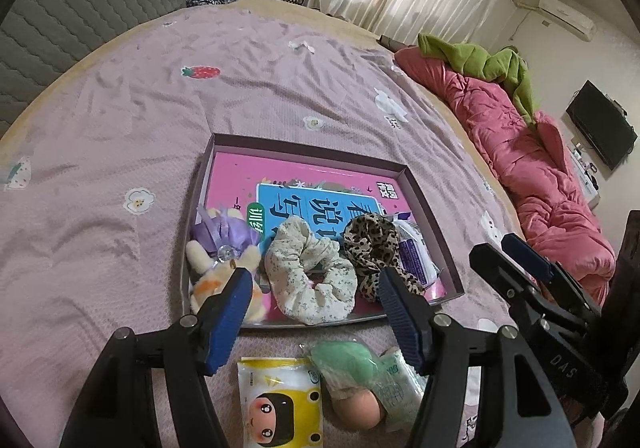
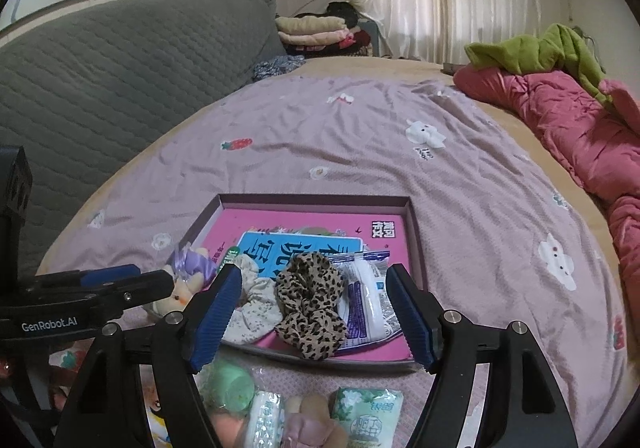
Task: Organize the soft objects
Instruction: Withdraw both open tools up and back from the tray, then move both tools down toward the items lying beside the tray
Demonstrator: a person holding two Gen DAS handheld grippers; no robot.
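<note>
Left wrist view shows the left gripper with fingers wide and empty above the tray, where a floral scrunchie, leopard scrunchie and plush doll already lie. The right gripper is likewise wide and empty. Loose pieces remain on the bed: green puff, tissue pack. Best to descend over one item, centre it, then close gently.

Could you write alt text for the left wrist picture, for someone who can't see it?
An open left gripper hovers over a shallow tray on a lilac bedsheet, holding a plush toy, floral scrunchie and leopard scrunchie.
</note>
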